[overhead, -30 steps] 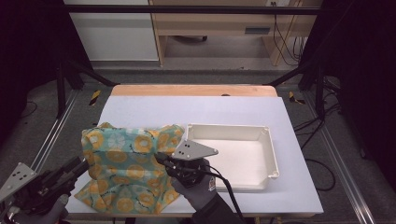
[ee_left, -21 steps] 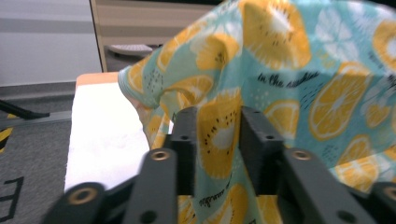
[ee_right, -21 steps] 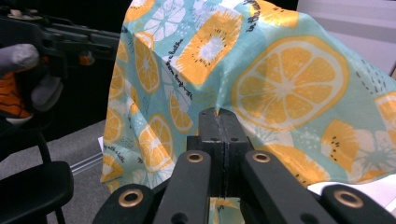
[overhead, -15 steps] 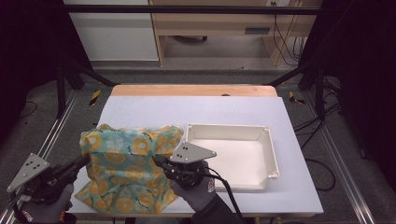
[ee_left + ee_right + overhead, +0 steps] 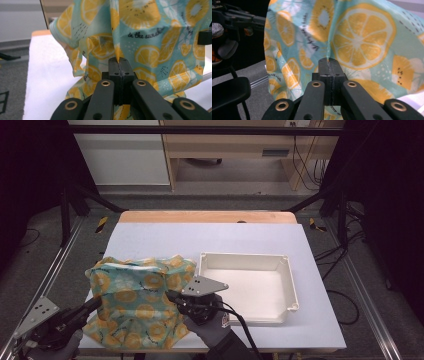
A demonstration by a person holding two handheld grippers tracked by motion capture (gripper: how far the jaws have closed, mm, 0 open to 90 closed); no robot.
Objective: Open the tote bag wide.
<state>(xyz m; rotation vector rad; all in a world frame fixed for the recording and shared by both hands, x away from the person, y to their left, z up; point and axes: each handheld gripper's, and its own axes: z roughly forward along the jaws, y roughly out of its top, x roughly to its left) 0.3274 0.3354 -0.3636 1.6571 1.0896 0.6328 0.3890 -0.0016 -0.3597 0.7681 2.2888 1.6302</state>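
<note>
Teal cotton cloth with orange-slice print (image 5: 137, 300) at lower left of high view, on white table (image 5: 210, 240), beside white plastic tray (image 5: 287, 285). Left gripper (image 5: 119, 60) just closed, clamped on cloth; right gripper (image 5: 329, 60) clenched on cloth.

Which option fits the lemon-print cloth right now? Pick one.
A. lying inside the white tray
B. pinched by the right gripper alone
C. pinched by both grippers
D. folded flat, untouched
C: the left gripper and the right gripper each have their jaws shut on a fold of the lemon-print cloth.
</note>
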